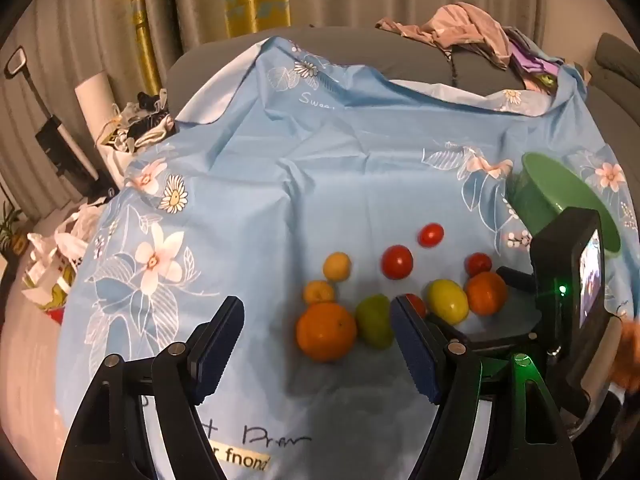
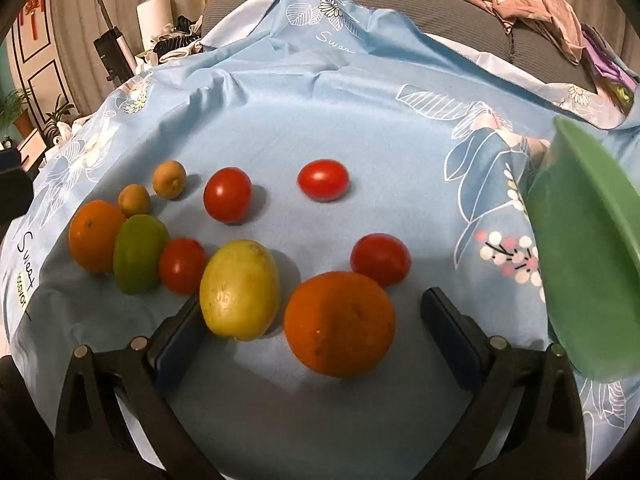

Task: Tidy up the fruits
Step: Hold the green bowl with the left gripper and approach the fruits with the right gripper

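Jaws of the right gripper [image 2: 310, 326] gape wide around the near orange [image 2: 340, 325], apparently lining up a grasp; the left gripper [image 1: 318, 338] is open too, holding nothing. All 10 fruits lie on the blue cloth [image 2: 360, 112], left of the green bowl [image 2: 592, 248].

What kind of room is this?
Probably a living room at home: a grey sofa with a pile of clothes on it, curtains behind, and an upright vacuum beside them.
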Demonstrator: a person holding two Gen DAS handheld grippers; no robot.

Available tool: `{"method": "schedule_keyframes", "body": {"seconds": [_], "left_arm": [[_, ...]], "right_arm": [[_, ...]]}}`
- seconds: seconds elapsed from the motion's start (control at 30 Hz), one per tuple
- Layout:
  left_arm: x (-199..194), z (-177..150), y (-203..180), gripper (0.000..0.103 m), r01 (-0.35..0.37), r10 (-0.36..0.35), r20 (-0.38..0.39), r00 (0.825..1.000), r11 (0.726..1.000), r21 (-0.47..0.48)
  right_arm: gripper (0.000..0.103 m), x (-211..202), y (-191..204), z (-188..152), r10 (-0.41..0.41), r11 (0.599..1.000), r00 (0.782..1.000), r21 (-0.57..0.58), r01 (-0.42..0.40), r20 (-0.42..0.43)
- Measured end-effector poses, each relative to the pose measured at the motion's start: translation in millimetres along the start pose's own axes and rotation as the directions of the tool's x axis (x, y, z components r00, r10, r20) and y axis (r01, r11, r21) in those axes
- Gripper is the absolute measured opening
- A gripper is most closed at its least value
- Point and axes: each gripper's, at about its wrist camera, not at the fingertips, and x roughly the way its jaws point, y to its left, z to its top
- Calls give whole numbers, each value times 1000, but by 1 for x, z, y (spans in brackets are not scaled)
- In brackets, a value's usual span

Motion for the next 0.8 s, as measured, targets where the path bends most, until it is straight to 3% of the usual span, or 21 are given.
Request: {"method": "schedule_keyframes", "body": {"seconds": [0.37,0.43,0.53,0.8], "left_arm": [[-33,-13,-7,75,-30,30,19,999,999,17],[-39,-11,-5,75,-39,38,27,999,999,23],[-48,-10,-5,75,-59,57,47,997,998,30],[-68,0,-5,75,-93,86,108,990,994,59]], "right_arm": [[103,4,4,5,-7,1000,1000,-12,7,-23],[103,-4,1,9,45,999,998,23,-44,-49],[103,-37,-3,15,93,993,996,71,-92,-12],[103,-148,-4,33,92,996,992,-9,-91,92]]}}
